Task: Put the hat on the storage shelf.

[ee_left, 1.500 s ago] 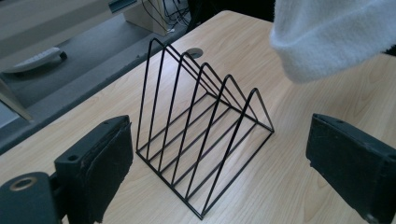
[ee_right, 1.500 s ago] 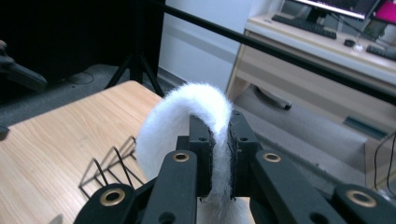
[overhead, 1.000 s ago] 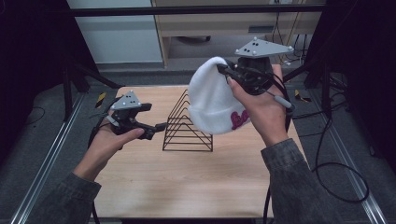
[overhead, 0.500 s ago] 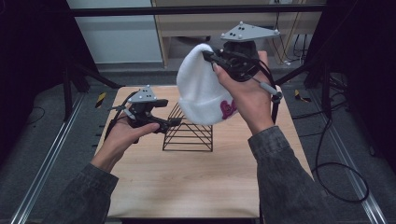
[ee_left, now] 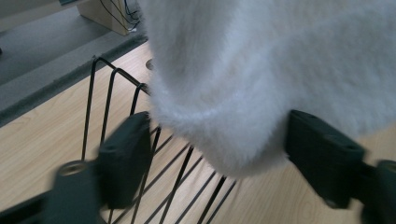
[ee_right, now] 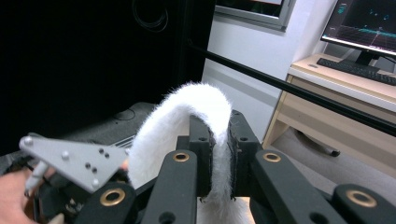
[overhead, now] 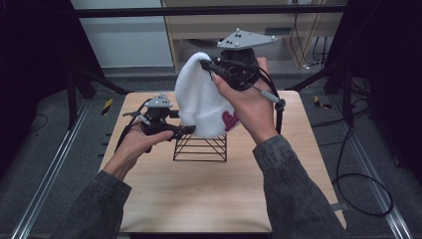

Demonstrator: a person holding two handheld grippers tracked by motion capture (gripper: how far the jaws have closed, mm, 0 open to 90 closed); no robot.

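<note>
High view: a wooden table [overhead: 199,199] on grey floor holds a black wire rack [overhead: 200,147]. The right gripper [ee_right: 219,154] pinches the fluffy white hat [overhead: 201,97]. The left gripper [ee_left: 210,154] has just been closing, its jaws apart around the hat's lower edge.

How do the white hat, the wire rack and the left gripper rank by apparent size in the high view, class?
1. white hat
2. wire rack, partly hidden by the hat
3. left gripper, close to the rack in size, so unsure

My right hand-held gripper [overhead: 206,67] is raised high, jaws clamped tight on the white hat [overhead: 201,99], wrist bent, forearm angled up from bottom right. My left hand-held gripper [overhead: 186,129] sits lower, pointing right, jaws have just been closing around the hat's lower edge, not pressing it.
</note>
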